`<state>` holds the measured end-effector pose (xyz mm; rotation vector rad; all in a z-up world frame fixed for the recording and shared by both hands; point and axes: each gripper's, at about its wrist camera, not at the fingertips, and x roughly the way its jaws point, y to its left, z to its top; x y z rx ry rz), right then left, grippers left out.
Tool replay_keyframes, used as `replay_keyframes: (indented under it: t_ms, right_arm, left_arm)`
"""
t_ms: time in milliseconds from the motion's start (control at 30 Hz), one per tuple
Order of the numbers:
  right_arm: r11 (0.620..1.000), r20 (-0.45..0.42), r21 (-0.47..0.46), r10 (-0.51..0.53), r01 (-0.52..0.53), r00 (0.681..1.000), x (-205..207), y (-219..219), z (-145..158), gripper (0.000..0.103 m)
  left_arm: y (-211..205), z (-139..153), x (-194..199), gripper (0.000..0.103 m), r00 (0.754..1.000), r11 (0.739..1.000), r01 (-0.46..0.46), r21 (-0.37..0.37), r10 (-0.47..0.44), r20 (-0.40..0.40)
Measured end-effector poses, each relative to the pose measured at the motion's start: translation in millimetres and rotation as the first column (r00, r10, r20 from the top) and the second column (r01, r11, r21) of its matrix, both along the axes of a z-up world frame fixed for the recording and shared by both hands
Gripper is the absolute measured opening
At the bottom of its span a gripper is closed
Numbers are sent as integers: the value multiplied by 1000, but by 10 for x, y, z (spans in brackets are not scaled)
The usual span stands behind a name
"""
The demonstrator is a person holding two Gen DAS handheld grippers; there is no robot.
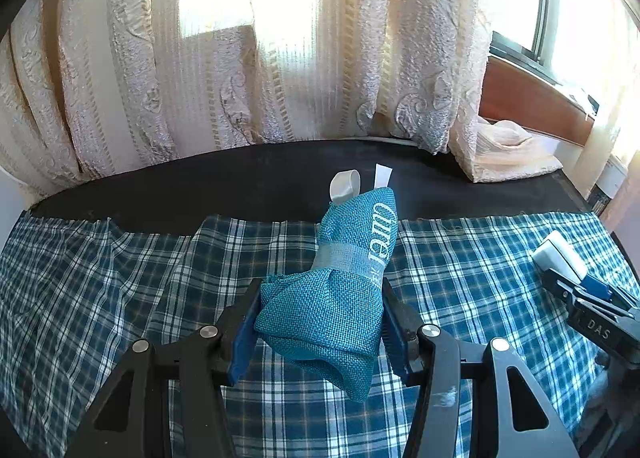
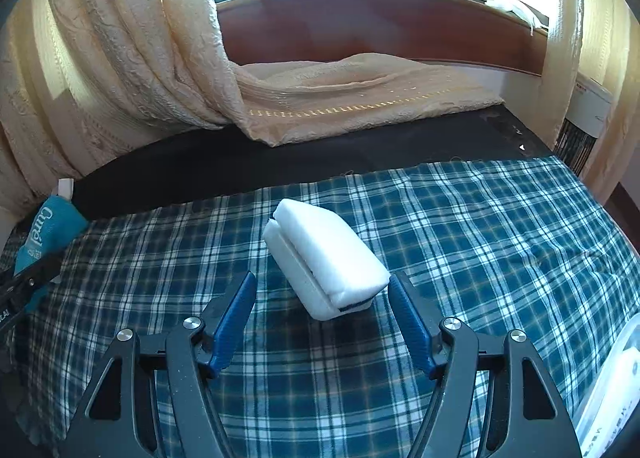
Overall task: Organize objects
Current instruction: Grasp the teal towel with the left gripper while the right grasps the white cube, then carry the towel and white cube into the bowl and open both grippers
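A teal woven pouch [image 1: 332, 310] with white lettering and a grey band is lifted a little above the blue plaid cloth [image 1: 100, 278]. My left gripper [image 1: 320, 286] is shut on its lower half, a pad pressed into each side. The pouch's white ribbon loops point away from me. In the right wrist view a white folded foam block [image 2: 324, 258] lies on the plaid cloth [image 2: 480, 226] between the fingers of my right gripper [image 2: 323, 277], which is open. There is a clear gap at the left pad, and the right pad is close to the block's corner. The pouch [image 2: 40, 230] shows at that view's left edge.
Behind the cloth runs a bare black strip of table [image 1: 240, 182], then cream curtains [image 1: 200, 78] and a wooden window sill [image 2: 380, 34]. A bunched beige cloth [image 2: 360, 86] lies at the back right. A clear plastic package [image 2: 612, 390] sits at the near right edge.
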<state>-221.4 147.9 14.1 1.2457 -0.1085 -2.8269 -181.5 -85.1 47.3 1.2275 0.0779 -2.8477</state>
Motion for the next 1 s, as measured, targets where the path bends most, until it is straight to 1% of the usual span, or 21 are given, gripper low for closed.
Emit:
replay_keyframes:
  t_ms: [33, 67, 133, 167, 200, 267, 433, 600, 667, 867, 1000]
  right_arm:
    - [1000, 0, 1, 1, -1, 1000, 1, -2, 3, 70]
    - [1000, -3, 3, 2, -2, 1000, 3, -6, 5, 67]
    - [1000, -9, 24, 6, -6, 1000, 13, -29, 10, 57]
    - [999, -12, 43, 5, -4, 1000, 19, -41, 14, 50]
    - [998, -14, 56, 6, -6, 1000, 35, -47, 26, 47]
    - [999, -20, 48, 6, -5, 1000, 61, -40, 50, 45]
    - [1000, -50, 10, -7, 7, 999, 195, 2, 172, 44]
    - [998, -43, -66, -23, 20, 999, 379, 102, 293, 44]
    - [996, -44, -81, -33, 29, 998, 473, 144, 337, 44]
    - [996, -89, -69, -68, 62, 994, 887, 319, 569, 44]
    - [994, -103, -55, -100, 94, 990, 1088, 477, 677, 45]
  left_arm:
    - [3, -2, 1, 57, 1000, 1000, 1, -1, -1, 0]
    - [9, -4, 0, 57, 1000, 1000, 1, -1, -1, 0]
    - [14, -4, 3, 57, 1000, 1000, 3, -2, -3, 1]
    - [18, -6, 3, 57, 1000, 1000, 4, -3, -4, 1]
    - [20, -7, 1, 57, 1000, 1000, 4, -2, -4, 1]
    - [24, -5, 3, 57, 1000, 1000, 5, -3, -5, 0]
    - [57, 17, 33, 57, 1000, 1000, 16, 1, -16, -4]
    - [141, 72, 84, 57, 999, 999, 42, 8, -42, -14]
    - [173, 97, 107, 57, 998, 999, 53, 9, -52, -20]
    - [321, 169, 190, 57, 995, 995, 96, 6, -96, -40]
    - [428, 194, 239, 57, 991, 992, 123, 0, -123, -50]
